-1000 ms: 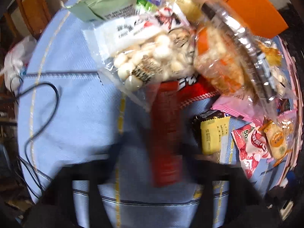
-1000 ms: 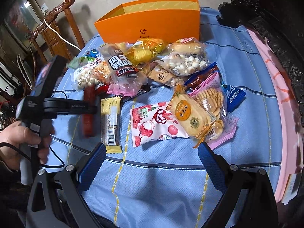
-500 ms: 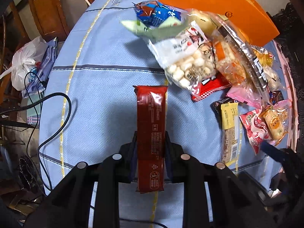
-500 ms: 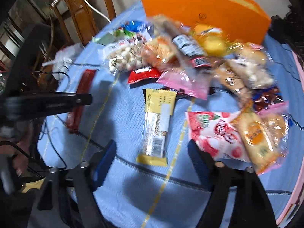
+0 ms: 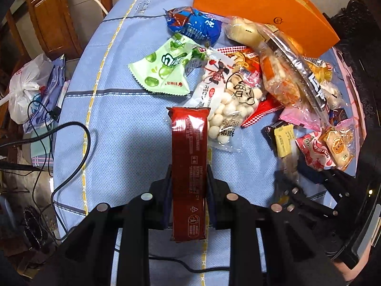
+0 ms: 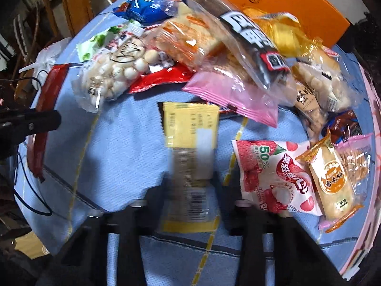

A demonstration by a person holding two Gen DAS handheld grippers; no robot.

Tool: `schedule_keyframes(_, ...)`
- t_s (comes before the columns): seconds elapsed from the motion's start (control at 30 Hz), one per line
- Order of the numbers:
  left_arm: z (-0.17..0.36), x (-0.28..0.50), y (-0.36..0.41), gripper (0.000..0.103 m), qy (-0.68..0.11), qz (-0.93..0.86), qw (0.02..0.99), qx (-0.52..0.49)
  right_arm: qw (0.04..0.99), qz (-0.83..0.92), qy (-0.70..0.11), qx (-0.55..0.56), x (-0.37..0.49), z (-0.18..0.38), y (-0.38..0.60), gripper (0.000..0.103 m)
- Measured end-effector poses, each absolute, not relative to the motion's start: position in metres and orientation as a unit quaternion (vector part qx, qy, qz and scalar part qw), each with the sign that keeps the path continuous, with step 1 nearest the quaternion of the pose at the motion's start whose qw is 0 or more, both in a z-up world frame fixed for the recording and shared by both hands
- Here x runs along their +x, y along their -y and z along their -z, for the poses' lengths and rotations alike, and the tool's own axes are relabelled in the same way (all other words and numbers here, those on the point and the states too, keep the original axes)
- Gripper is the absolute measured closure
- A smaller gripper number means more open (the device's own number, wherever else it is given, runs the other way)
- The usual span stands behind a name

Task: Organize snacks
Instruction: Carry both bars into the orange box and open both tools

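In the left wrist view my left gripper (image 5: 188,174) is shut on a long dark red snack bar (image 5: 188,143), held above the blue tablecloth (image 5: 123,124). From the right wrist view, that red bar (image 6: 47,95) and the left gripper (image 6: 31,121) show at the left edge. My right gripper (image 6: 188,181) points down at the table, its jaws closed in on a yellow snack bar (image 6: 190,124) with a barcode end; the bar is blurred. In the left wrist view the yellow bar (image 5: 283,140) lies at the right, with the right gripper (image 5: 300,178) over it.
An orange box (image 5: 257,7) stands at the back of the table. A pile of snacks lies before it: green pea bag (image 5: 164,71), blue pack (image 5: 197,26), white ball candies (image 5: 228,104), pink pack (image 6: 233,90), lychee pack (image 6: 273,174), rice cracker (image 6: 333,181). A black cable (image 5: 71,143) trails off the left edge.
The right gripper came down over the yellow bar and its jaws closed on it. The left gripper drew back and up from the pile with the red bar.
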State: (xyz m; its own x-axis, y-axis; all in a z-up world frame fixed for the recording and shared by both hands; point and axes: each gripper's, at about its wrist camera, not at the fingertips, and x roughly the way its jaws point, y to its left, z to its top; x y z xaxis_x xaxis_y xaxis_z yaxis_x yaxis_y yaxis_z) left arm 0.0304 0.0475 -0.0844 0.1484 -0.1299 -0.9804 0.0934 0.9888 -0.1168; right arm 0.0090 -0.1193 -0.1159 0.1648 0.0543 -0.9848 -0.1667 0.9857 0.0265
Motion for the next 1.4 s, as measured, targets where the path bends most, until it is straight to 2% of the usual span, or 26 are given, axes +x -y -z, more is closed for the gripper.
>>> schedule_keyframes(0.3,0.077,0.047,-0.05,0.08,-0.637,0.094,0.765,-0.012,0.777,-0.096,-0.62,0.053,-0.005,0.074,0.151,0.073)
schedule_keyframes(0.7,0.036,0.06,-0.039,0.08,-0.605,0.115,0.788,-0.018,0.824,-0.098,-0.555,0.06,0.003,0.01,0.179,0.073)
schedule_keyframes(1.13,-0.061,0.147,0.011,0.08,-0.516,0.157,0.842,-0.021,0.885,-0.078,-0.455,0.065,0.081,-0.071,0.234,0.073)
schedule_keyframes(1.4,-0.079,0.216,0.051,0.08,-0.502,0.165,0.849,-0.021,0.901,-0.071,-0.423,0.069,0.149,-0.09,0.26,0.073)
